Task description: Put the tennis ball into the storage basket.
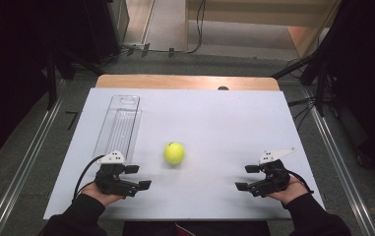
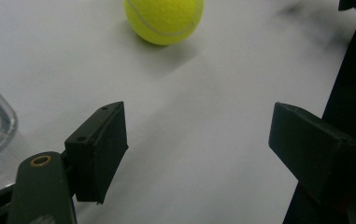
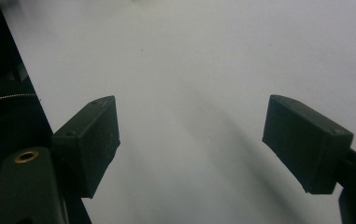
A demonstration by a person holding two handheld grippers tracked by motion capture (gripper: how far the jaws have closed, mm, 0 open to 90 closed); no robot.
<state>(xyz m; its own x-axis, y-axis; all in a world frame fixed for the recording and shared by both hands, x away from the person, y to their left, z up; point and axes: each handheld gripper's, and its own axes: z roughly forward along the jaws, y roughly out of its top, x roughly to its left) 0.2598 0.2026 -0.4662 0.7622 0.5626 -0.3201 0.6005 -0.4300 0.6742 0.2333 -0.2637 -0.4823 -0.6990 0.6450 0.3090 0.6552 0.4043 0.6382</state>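
Nearest the high camera: your two dark sleeves, coming in from the bottom edge, each hand holding a black two-jaw gripper low over the near part of the table.

Left gripper (image 1: 138, 177) — black body, grey three-cornered plate on top, cable looping off to its left. Its jaws point toward the table's middle and stand spread apart with nothing between them; in the left gripper view you see bare white surface in the gap.

Right gripper (image 1: 246, 177) — same build, mirrored on your right, jaws pointing inward toward the left one. They too stand wide apart and pinch nothing; the right gripper view shows plain white tabletop between the pads.

Yellow-green felt tennis ball (image 1: 174, 153) — resting on the white surface near the middle, between the two grippers and a little farther from you than either. It sits closer to your left gripper, yet apart from it, untouched. In the left gripper view it lies ahead of the jaws at the top edge, white seam visible.

Clear plastic oblong tray (image 1: 120, 123) — lying lengthwise on the left half of the table, its near end just beyond your left gripper, its rounded corner showing at the left edge of the left gripper view.

White rectangular tabletop (image 1: 224, 123) — a strip of wood shows along its far edge.
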